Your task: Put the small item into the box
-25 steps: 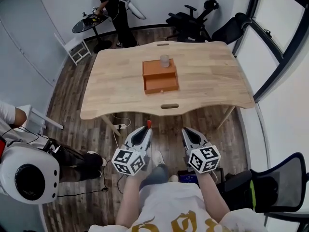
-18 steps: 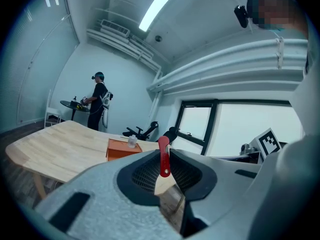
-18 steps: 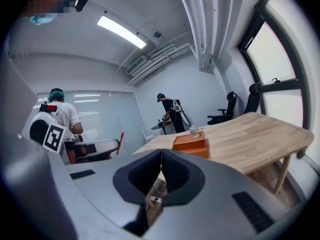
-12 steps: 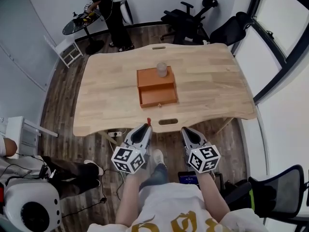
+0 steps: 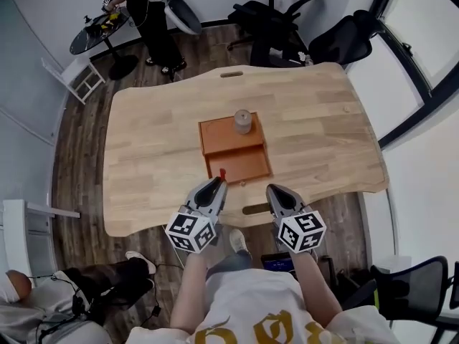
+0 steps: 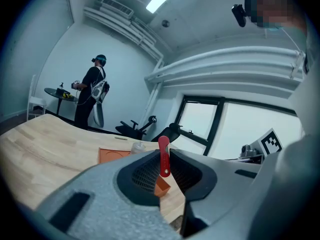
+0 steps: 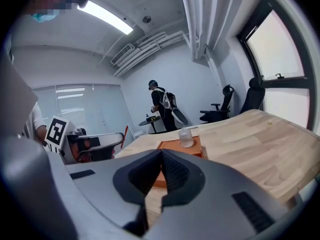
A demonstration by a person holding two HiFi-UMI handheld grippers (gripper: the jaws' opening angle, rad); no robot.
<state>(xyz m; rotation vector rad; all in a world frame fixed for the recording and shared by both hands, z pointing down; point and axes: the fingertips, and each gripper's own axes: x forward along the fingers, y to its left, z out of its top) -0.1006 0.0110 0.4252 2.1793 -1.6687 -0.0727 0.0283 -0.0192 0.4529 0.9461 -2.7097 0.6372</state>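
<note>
The orange box (image 5: pixel 229 136) sits in the middle of the table (image 5: pixel 143 156), its drawer (image 5: pixel 240 165) pulled open towards the person holding the tools. A small clear jar (image 5: pixel 243 121) stands on top of the box, at its far edge. The left tool (image 5: pixel 216 185) is on the near side of the box, its jaws clamped on a slim red item (image 6: pixel 163 156) that sticks up beyond the tips. From above, the item's tip shows against the drawer's near left corner. The right tool (image 5: pixel 273 190) hangs near the box's near right corner, beside the left one, over the table's near edge. Its jaws are pressed together with nothing between them. Beyond the box, past the far end of the table, another person (image 5: pixel 147 9) stands by a small round table (image 5: pixel 97 31), and office chairs (image 5: pixel 276 24) are parked along the wall.
</note>
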